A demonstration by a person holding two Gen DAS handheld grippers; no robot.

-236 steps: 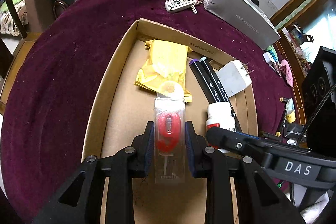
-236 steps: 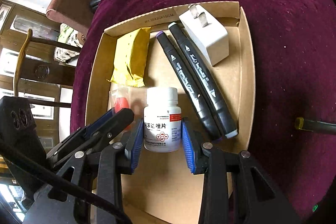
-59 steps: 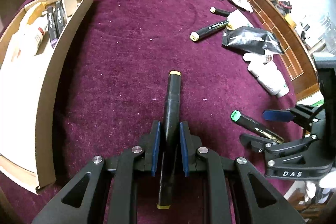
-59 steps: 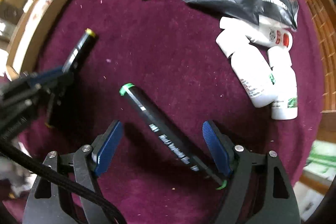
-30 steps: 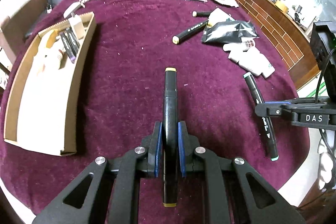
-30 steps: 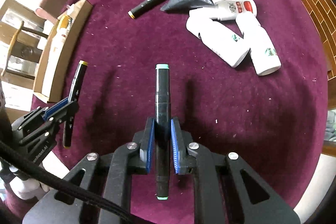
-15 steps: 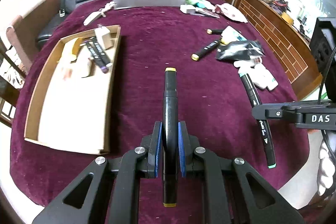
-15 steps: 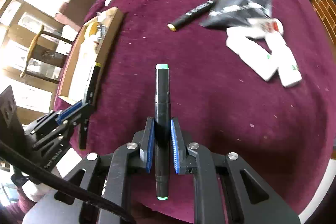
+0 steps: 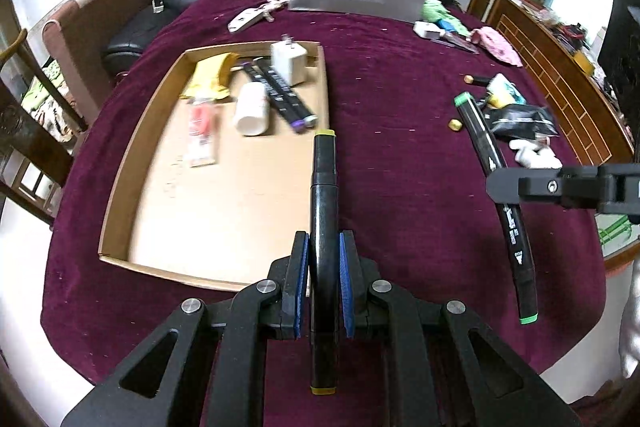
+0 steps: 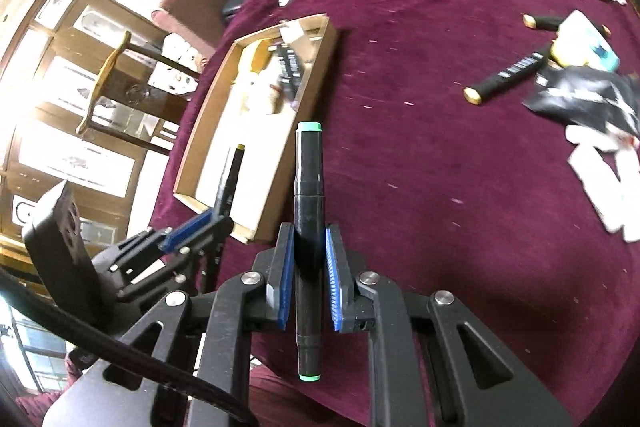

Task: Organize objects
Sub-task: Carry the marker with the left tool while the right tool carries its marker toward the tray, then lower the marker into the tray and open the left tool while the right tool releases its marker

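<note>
Markers off the bench now: left tongs (image 9: pixel 323 283) pinching yellow-capped marker (image 9: pixel 323 187), right tongs (image 10: pixel 307 275) pinching green-capped marker (image 10: pixel 307 171), both swung twd cardboard tray (image 9: pixel 120 195), so drop-off's prob next.

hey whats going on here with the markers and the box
A person is tidying a cluttered table with a handheld gripper in each hand. The left gripper is shut on a yellow-capped marker, and the right gripper is shut on a green-capped marker. Both are held above the maroon tablecloth near the cardboard tray, which already holds two markers, a white bottle, a charger and a yellow packet. More markers, bottles and a black pouch lie loose on the right.
</note>
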